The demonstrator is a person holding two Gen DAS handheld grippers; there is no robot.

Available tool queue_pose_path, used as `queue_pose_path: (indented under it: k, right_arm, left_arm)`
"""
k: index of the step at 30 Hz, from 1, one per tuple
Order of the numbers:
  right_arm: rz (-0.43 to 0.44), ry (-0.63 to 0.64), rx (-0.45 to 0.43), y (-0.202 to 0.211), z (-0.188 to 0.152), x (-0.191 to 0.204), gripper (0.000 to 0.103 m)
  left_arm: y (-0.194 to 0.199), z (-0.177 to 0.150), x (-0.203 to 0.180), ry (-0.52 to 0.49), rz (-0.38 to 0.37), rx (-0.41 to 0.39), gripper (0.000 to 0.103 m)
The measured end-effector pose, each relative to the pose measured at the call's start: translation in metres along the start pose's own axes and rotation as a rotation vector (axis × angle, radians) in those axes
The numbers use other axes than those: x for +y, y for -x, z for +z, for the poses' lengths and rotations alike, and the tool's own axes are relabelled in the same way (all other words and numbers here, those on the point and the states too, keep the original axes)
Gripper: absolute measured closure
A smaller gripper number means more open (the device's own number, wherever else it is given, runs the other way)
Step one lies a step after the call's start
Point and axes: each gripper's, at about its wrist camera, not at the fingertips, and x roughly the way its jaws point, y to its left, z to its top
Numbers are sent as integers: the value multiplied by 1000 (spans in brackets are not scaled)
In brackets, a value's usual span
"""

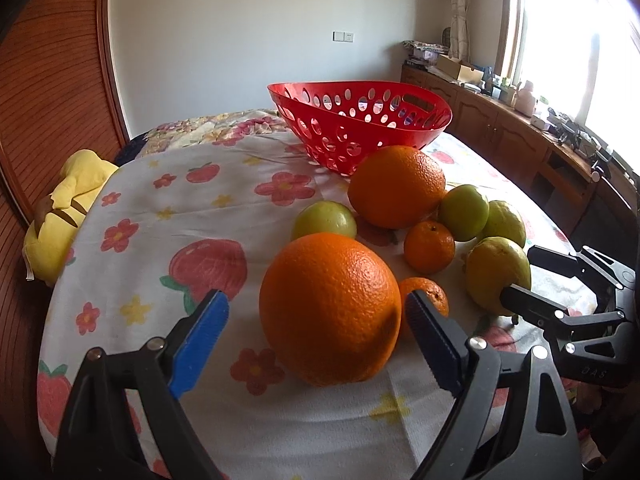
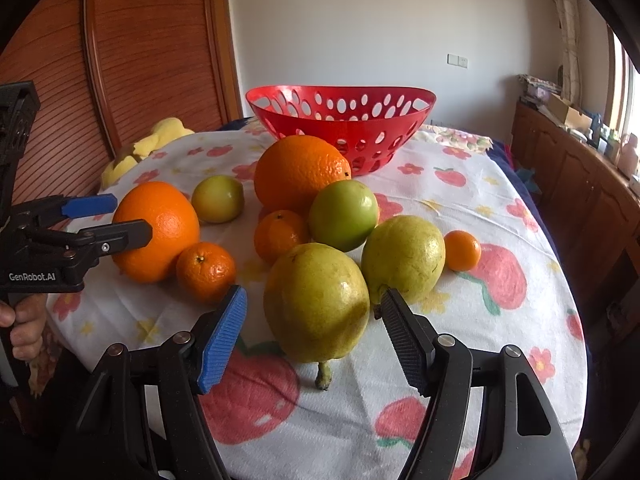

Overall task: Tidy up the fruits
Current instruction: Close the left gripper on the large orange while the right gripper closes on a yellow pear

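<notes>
right gripper (image 2: 312,336): jaws apart, straddling near guava (image 2: 316,300), pads not touching
left gripper (image 2: 120,220): jaws either side of big orange (image 2: 158,232), contact unclear
red basket (image 2: 340,120): behind fruit, empty

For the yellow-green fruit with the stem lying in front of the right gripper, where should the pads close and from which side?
Grip the yellow-green fruit across its widest middle, coming from the near side where the right gripper already straddles it with jaws open. Its stem points toward the gripper, so the rounded flanks are free; a second fruit sits close on the right, leaving that pad little room.
</notes>
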Motion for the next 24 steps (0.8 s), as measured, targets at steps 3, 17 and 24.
queue_pose_path:
  k: [3,17,24]
  right_arm:
    - [-10,13,0,-2,0,2,30]
    - [-40,58,8,-8,0,7,29]
    - [-59,77,15,-15,0,8,30]
  left_arm:
    - [-8,-1,-3,-6,-23,29,13]
    - [-3,-16,9,40,-90,26,24]
    - [-2,-19,13,49,-103,20,23]
